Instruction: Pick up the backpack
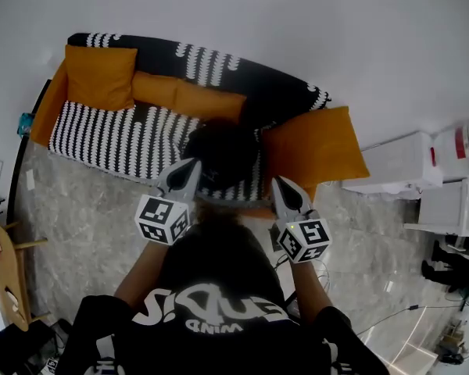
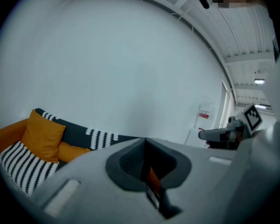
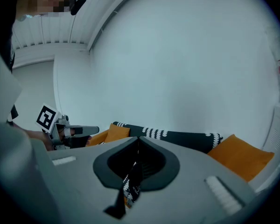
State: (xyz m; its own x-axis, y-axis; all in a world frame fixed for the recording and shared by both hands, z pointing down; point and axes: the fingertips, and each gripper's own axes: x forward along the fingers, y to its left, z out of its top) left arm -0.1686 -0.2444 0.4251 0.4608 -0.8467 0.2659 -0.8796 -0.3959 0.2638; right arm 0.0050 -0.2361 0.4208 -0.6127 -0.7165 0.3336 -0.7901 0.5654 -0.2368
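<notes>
The backpack (image 1: 223,153) is a dark, shapeless mass at the sofa's (image 1: 109,135) front edge. Its sides are partly covered by the left gripper (image 1: 192,165) and right gripper (image 1: 278,183), whose fingers are pressed together on nothing. Orange cushions (image 1: 100,76), marble floor (image 1: 78,209), white wall (image 1: 297,22).

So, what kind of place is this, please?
Probably a living-room corner set up inside a larger hall: a black-and-white sofa with orange cushions stands on a marbled floor against a white wall, under a ribbed industrial ceiling.

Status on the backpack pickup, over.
Left tool, right tool shut, empty. Black backpack on striped sofa, not gripped. Nothing between tools and backpack.
</notes>
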